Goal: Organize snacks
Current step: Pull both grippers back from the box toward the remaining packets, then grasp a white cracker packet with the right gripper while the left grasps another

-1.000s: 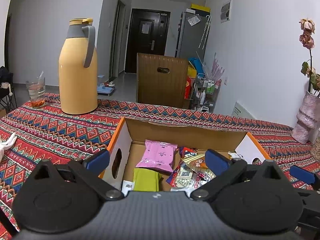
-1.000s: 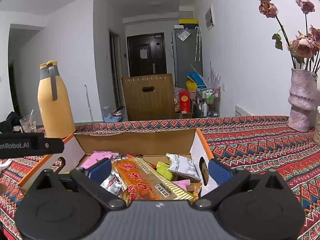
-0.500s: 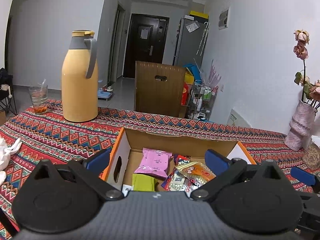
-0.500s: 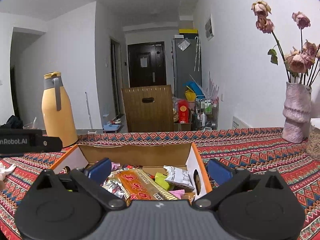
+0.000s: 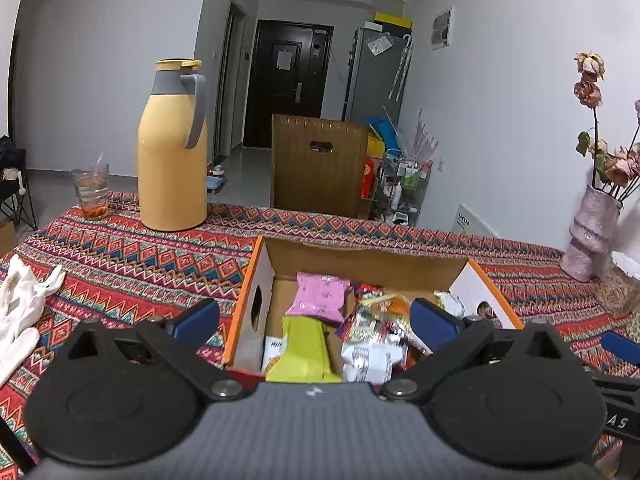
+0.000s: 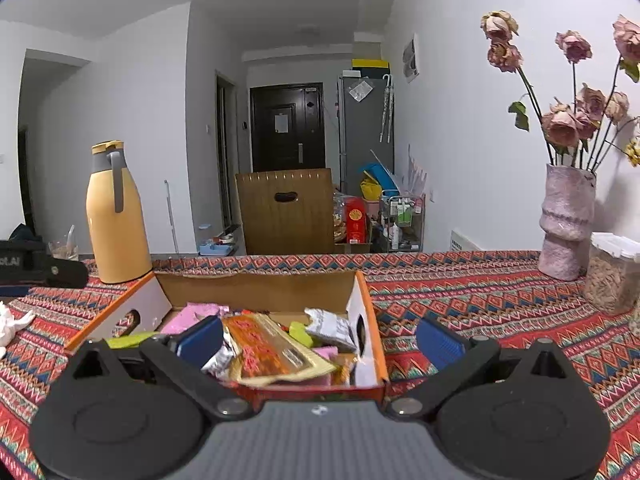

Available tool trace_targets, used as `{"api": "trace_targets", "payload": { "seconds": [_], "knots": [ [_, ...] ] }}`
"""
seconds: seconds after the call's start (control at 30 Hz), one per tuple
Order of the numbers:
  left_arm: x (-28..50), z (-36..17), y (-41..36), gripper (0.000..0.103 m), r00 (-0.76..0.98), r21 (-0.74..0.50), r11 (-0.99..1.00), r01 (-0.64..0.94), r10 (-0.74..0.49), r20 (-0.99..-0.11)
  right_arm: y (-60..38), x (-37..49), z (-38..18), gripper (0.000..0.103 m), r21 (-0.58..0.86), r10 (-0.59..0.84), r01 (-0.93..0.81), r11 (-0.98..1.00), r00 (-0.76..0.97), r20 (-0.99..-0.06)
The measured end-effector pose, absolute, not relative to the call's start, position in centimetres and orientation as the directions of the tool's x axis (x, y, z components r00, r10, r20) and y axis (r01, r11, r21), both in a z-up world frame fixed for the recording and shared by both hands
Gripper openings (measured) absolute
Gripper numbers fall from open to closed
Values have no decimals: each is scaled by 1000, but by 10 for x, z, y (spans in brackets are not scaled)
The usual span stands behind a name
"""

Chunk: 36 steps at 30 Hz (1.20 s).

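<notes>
An open cardboard box (image 5: 360,258) (image 6: 256,290) with orange edges sits on the patterned tablecloth, holding several snack packets. Among them are a pink packet (image 5: 320,292), a yellow-green packet (image 5: 302,350), a white packet (image 5: 366,358) and an orange-gold packet (image 6: 268,346). My left gripper (image 5: 314,322) hangs open in front of the box, a little above it, with nothing between its blue pads. My right gripper (image 6: 320,338) is also open and empty, near the box's front right corner. The left gripper's body (image 6: 36,266) shows at the far left of the right wrist view.
A yellow thermos jug (image 5: 172,152) and a glass (image 5: 91,190) stand at the table's back left. A white cloth (image 5: 20,308) lies at the left. A pink vase of dried roses (image 6: 566,220) and a plastic jar (image 6: 612,272) stand at the right. A wooden chair back (image 5: 320,166) rises behind the table.
Both grippers have pulled back and risen away from the box, which now looks smaller and farther off. Both stay open and empty.
</notes>
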<state>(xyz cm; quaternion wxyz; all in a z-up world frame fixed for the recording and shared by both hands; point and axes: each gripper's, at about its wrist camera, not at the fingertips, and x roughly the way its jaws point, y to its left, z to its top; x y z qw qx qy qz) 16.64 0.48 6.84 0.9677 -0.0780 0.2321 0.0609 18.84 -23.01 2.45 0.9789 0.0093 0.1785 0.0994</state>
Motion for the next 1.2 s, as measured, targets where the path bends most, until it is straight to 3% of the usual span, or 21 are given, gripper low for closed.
{"api": "trace_targets", "payload": {
  "seconds": [0.7, 0.97, 1.2],
  "knots": [
    [125, 12, 43, 103, 821, -87, 977, -196, 114, -560, -273, 145, -24, 103, 33, 142, -144, 989, 870, -472],
    [124, -4, 45, 103, 839, -102, 976, -193, 110, -533, -277, 147, -30, 103, 58, 162, -153, 987, 868, -469],
    [125, -13, 46, 103, 841, -112, 977, -181, 95, -533, -275, 161, -37, 103, 30, 130, -134, 991, 842, -523]
  ]
}}
